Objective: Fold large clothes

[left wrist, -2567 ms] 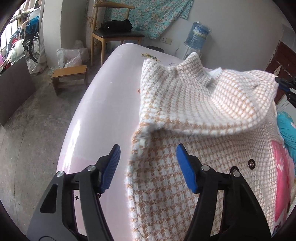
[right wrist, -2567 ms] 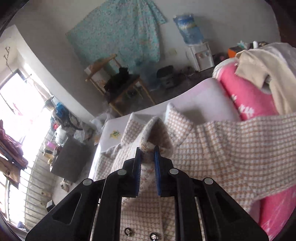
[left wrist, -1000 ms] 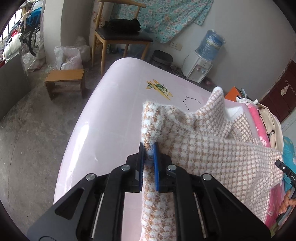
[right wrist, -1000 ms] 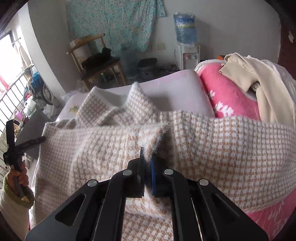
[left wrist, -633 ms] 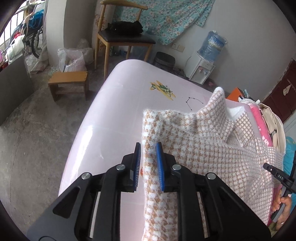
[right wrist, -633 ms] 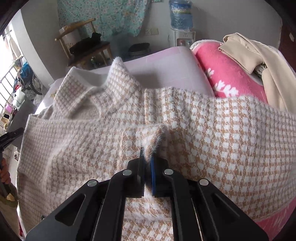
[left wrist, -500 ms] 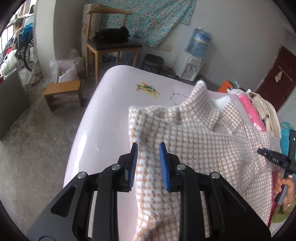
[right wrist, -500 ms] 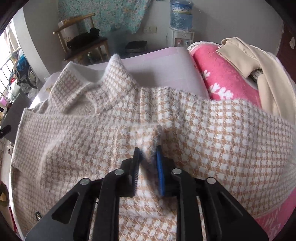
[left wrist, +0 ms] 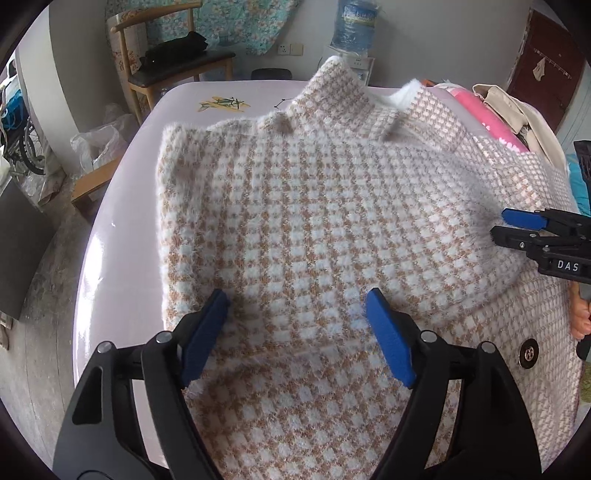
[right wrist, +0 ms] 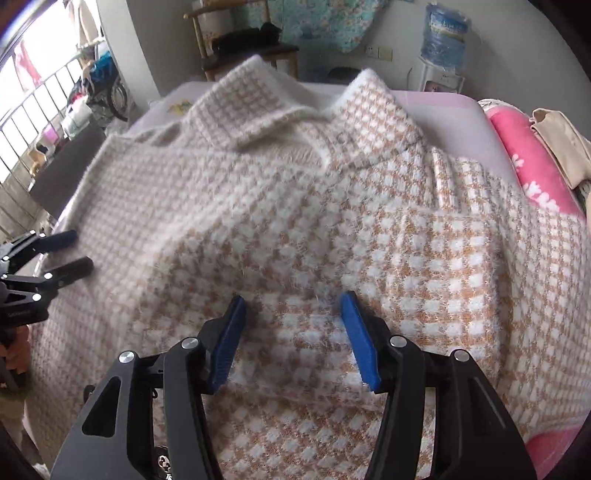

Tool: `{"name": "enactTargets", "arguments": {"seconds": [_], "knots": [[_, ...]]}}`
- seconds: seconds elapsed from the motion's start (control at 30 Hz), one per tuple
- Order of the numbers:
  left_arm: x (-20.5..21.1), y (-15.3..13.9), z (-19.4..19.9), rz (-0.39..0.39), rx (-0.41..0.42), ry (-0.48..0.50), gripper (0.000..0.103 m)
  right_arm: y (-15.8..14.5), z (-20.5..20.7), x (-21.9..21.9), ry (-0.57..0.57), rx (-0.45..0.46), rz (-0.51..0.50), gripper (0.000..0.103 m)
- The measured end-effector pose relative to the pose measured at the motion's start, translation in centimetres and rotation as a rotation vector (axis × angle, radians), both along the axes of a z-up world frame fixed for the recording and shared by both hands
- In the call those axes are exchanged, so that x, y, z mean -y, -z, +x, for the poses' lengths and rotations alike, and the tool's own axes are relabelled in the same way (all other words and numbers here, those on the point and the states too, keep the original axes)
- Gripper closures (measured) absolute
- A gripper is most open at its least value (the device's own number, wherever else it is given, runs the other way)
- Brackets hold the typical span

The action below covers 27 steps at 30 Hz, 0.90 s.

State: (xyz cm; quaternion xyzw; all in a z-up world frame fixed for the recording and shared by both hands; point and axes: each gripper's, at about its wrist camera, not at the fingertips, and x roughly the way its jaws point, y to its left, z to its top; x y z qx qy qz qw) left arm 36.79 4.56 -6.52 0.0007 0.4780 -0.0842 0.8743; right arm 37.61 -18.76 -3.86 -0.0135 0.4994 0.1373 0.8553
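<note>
A fuzzy white-and-tan houndstooth jacket (left wrist: 314, 206) lies flat on the pale pink table (left wrist: 122, 206), collar at the far end, a sleeve folded across its front. It also fills the right wrist view (right wrist: 295, 229). My left gripper (left wrist: 297, 325) is open and empty, just above the jacket's near left part. My right gripper (right wrist: 291, 325) is open and empty over the folded sleeve; it shows in the left wrist view (left wrist: 502, 225) at the jacket's right side. The left gripper shows at the left of the right wrist view (right wrist: 79, 251).
A pink blanket (right wrist: 532, 173) and a beige garment (right wrist: 561, 144) lie at the table's right end. A wooden chair (left wrist: 173, 70), a small stool (left wrist: 92, 184), a plastic bag (left wrist: 99, 144) and a water dispenser (left wrist: 352, 29) stand beyond the table.
Both grippers have let go of the jacket and opened wide. The lifted cloth has settled flat on the table with the sleeve folded over the front.
</note>
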Motion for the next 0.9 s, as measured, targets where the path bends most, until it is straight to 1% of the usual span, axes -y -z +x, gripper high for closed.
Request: {"name": "enactTargets", "arguments": {"seconds": [0.03, 0.1, 0.2, 0.3, 0.37, 0.43, 0.5, 0.57, 0.6, 0.73, 0.77, 0.8, 0.83, 0.9], "knots": [[0.1, 0.0, 0.1, 0.001, -0.001, 0.004, 0.024, -0.2, -0.1, 0.4, 0.015, -0.011, 0.004, 0.050], [0.2, 0.1, 0.1, -0.005, -0.003, 0.015, 0.019, -0.5, -0.7, 1.0, 0.049, -0.018, -0.018, 0.050], [0.7, 0.3, 0.3, 0.009, -0.002, 0.012, 0.017, -0.5, -1.8, 2.6, 0.065, -0.024, 0.018, 0.050], [0.5, -0.4, 0.4, -0.012, -0.022, -0.013, 0.017, -0.9, -2.5, 3.8, 0.130, -0.033, -0.029, 0.050], [0.4, -1.4, 0.0, -0.040, -0.003, -0.031, 0.017, -1.7, -3.4, 4.5, 0.158, -0.031, 0.009, 0.049], [0.9, -2.4, -0.1, -0.038, 0.030, -0.024, 0.017, -2.4, -4.0, 5.0, 0.164, -0.011, 0.006, 0.047], [2.0, -2.6, 0.1, -0.016, 0.036, -0.010, 0.017, -2.5, -4.9, 4.9, 0.161, -0.009, 0.000, 0.042], [3.3, -2.2, 0.5, 0.003, 0.015, -0.001, 0.017, -2.3, -5.7, 4.5, 0.149, -0.018, -0.007, 0.039], [3.9, -1.8, 0.8, 0.011, 0.002, 0.002, 0.017, -2.1, -5.9, 4.2, 0.141, -0.022, -0.012, 0.035], [5.5, 0.2, 1.3, 0.065, -0.044, -0.005, 0.016, -0.5, -6.9, 3.3, 0.134, -0.040, -0.073, 0.028], [5.6, 0.5, 1.2, 0.075, -0.035, -0.012, 0.015, 0.0, -7.0, 3.1, 0.134, -0.049, -0.083, 0.025], [5.6, 0.5, 1.1, 0.082, -0.025, -0.022, 0.011, 0.4, -7.3, 3.0, 0.132, -0.058, -0.095, 0.022], [5.5, 0.6, 1.2, 0.079, -0.027, -0.033, 0.010, 0.8, -7.3, 2.9, 0.128, -0.064, -0.108, 0.021], [5.1, 0.8, 1.2, 0.060, -0.029, -0.047, 0.008, 1.5, -7.5, 2.7, 0.127, -0.070, -0.134, 0.012]]}}
